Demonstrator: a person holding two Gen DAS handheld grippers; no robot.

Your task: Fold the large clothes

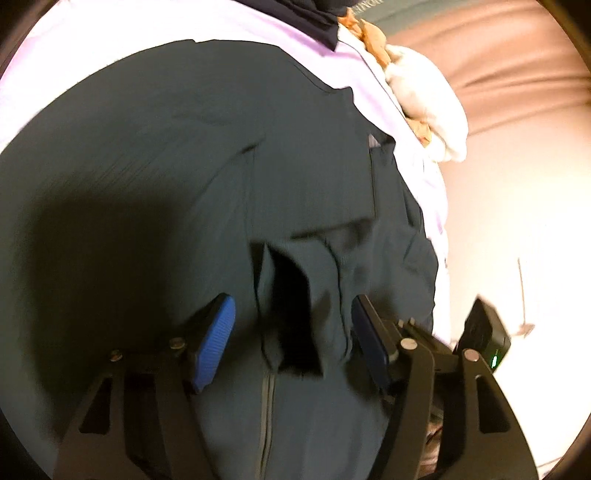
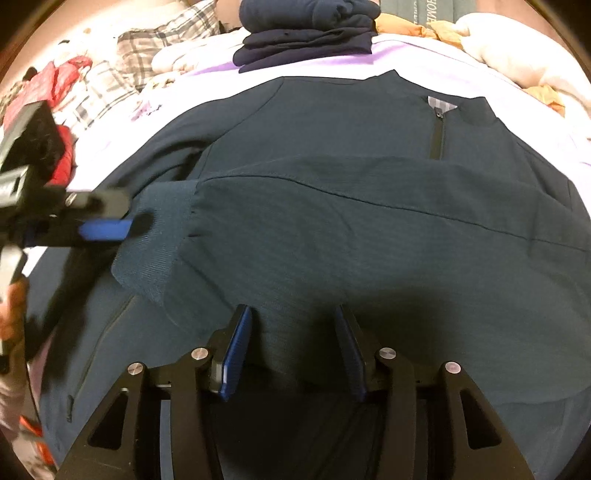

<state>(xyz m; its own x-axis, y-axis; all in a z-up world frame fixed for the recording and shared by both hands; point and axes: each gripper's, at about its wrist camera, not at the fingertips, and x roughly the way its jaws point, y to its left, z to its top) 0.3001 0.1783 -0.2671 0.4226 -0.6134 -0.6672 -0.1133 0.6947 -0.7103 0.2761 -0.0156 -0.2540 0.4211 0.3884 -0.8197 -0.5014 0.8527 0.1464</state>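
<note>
Lilac sheet (image 2: 332, 61) under everything. Navy folded stack (image 2: 306, 33) at far edge. Plaid cloth (image 2: 147, 48) far left, red item (image 2: 62, 85) nr it. Cream blanket (image 1: 428, 107) w/ orange fabric (image 2: 402, 26). Tan cushion (image 1: 517, 74) at right.

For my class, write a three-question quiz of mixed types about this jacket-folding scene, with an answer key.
1. True or false: the sleeve lies folded across the front of the dark teal jacket.
2. What sits beyond the jacket's far edge? A) folded navy clothes B) a laptop C) a shoe
3. Fill in: the left gripper hangs at the sleeve's ribbed ____.

Key: 1 true; 2 A; 3 cuff.
</note>
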